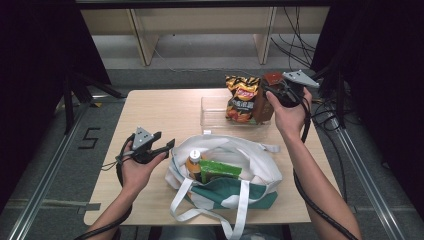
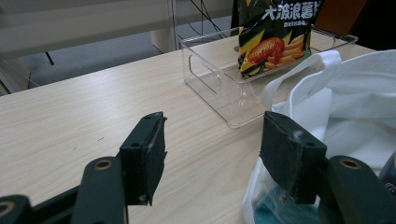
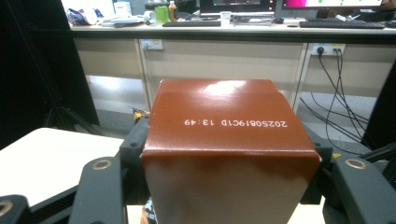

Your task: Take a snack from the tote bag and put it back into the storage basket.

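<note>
A brown carton (image 3: 229, 149) with a printed date code is clamped between the jaws of my right gripper (image 1: 272, 92), which holds it over the right end of a clear plastic bin (image 1: 212, 117). A chip bag (image 1: 242, 98) stands upright in that bin beside the carton (image 1: 263, 102). My left gripper (image 1: 162, 145) is open with nothing between its jaws, just left of a white and green tote bag (image 1: 225, 170). The tote holds an orange bottle (image 1: 194, 162) and a green box (image 1: 220, 171). In the left gripper view the bin (image 2: 219, 79), chip bag (image 2: 273, 39) and tote (image 2: 355, 112) lie ahead.
The light wood table (image 1: 150, 112) has bare room at the back left. The tote's straps (image 1: 182, 205) trail to the front edge. Cables (image 1: 310, 200) hang from both grippers. Dark frames and floor rails flank the table, with shelving and wires behind.
</note>
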Demonstrator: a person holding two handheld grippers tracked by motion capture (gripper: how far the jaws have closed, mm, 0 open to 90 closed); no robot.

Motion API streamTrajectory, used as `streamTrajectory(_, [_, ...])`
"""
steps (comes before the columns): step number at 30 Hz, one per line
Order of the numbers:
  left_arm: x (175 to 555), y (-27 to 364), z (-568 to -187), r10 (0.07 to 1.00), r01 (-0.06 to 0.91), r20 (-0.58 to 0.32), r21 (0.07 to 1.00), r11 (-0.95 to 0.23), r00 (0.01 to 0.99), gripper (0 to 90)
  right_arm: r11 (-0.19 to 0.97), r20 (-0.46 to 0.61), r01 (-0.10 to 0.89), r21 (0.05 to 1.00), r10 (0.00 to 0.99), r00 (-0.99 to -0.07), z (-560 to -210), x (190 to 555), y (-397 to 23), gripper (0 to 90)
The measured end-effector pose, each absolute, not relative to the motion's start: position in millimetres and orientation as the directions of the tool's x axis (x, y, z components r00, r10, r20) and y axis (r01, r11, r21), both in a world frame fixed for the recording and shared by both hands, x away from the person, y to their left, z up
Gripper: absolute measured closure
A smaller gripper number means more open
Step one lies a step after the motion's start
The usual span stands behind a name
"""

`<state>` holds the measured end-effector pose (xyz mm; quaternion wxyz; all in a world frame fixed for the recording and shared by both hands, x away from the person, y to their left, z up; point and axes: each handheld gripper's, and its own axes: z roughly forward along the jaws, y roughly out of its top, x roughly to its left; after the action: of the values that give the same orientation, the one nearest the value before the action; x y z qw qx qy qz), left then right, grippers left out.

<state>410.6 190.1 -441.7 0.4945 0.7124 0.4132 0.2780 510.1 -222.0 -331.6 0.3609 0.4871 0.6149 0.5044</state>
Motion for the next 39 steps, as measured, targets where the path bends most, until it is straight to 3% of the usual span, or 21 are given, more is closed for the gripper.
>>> streamTrajectory(39, [411, 191, -441, 0.863, 0.313, -0.015, 0.935, -0.167, 0.506, 39.6, 0.03, 0.032, 0.266, 0.964, 0.974, -0.226, -347, 521, -219, 38.7])
